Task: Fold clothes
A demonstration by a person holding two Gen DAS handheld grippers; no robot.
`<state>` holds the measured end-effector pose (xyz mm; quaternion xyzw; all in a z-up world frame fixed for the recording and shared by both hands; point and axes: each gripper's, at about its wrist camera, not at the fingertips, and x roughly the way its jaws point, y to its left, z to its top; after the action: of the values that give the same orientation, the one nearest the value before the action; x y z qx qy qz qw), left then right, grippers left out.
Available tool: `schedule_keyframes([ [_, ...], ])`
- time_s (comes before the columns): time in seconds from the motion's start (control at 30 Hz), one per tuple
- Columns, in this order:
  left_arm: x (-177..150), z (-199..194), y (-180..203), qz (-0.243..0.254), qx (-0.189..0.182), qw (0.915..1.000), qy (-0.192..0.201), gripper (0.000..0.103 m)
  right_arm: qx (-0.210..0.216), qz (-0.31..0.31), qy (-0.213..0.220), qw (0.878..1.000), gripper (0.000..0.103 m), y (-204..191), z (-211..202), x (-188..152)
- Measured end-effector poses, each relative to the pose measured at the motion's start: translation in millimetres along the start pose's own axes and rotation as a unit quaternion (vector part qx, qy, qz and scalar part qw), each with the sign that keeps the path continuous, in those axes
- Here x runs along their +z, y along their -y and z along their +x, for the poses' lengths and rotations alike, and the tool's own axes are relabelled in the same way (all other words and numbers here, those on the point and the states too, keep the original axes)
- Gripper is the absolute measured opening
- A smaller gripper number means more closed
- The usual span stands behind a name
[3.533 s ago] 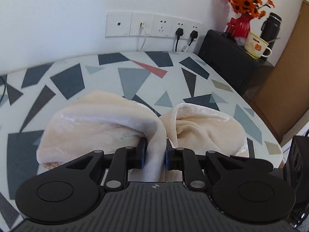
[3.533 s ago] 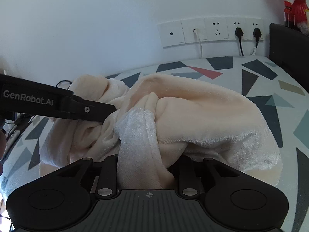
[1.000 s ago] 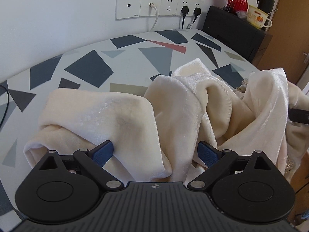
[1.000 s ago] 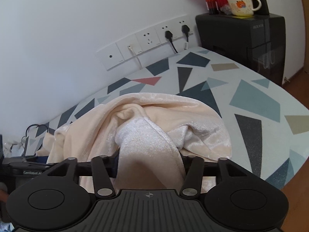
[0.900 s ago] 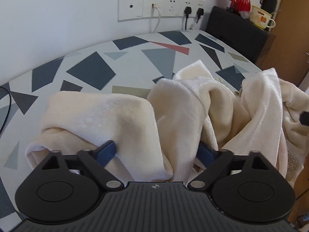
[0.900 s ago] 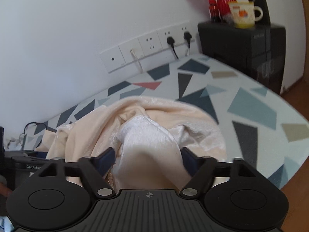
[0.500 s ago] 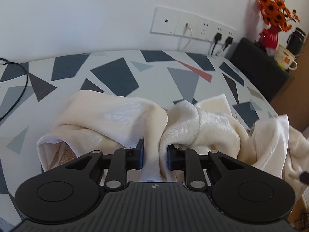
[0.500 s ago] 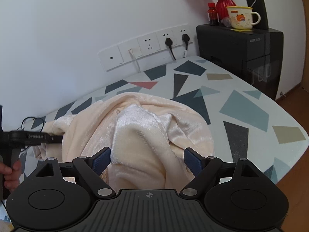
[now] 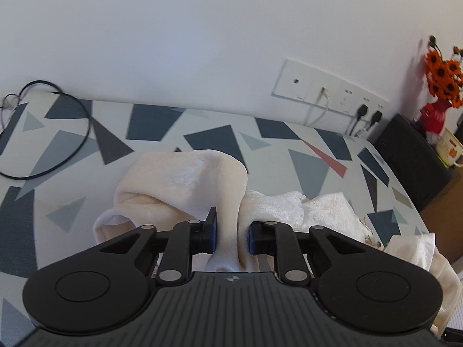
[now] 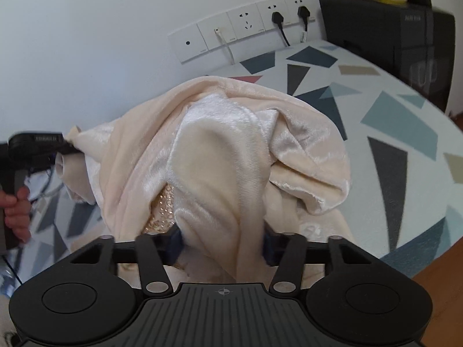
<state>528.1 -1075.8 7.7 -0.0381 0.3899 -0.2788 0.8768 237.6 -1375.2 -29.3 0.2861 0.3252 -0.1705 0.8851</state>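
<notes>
The left claw is clamped on a fold of the cream garment, which lies bunched on the patterned tabletop; its pinched edge is hidden between the pads. Only the right wrist view shows a hand at the far left. The right claw straddles a thick fold, seemingly gripping it, though cloth covers the fingertips.
</notes>
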Motion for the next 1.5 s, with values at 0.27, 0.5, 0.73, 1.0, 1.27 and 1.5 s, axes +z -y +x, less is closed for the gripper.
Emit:
schedule_keyframes([
  [0.27,15.4,-13.7,-35.0,-0.027,0.053,0.9975,0.038,0.019,0.014,-0.033,-0.005,0.999,0.020,-17.7,29.5,29.0],
  [0.5,10.3,-19.1,-78.4,-0.078,0.108,0.9902,0.041,0.019,0.008,-0.089,0.009,0.996,0.016,-60.3,65.7,62.7],
  [0.73,-17.2,-20.2,-94.1,-0.073,0.113,0.9909,-0.007,0.022,-0.023,-0.085,-0.022,0.996,0.017,-63.7,89.1,46.7],
  [1.0,-37.3,-16.6,-82.1,-0.036,0.122,0.9907,-0.048,0.023,-0.038,-0.074,-0.021,0.996,0.018,-48.4,85.3,28.1],
  [1.27,-47.4,-17.6,-75.7,-0.012,0.128,0.9898,-0.062,0.023,-0.041,-0.066,-0.018,0.997,0.020,-45.6,77.0,18.9],
  [1.5,-55.5,-19.0,-71.7,0.007,0.131,0.9886,-0.074,0.026,-0.048,-0.059,-0.016,0.997,0.022,-43.7,73.4,14.0],
])
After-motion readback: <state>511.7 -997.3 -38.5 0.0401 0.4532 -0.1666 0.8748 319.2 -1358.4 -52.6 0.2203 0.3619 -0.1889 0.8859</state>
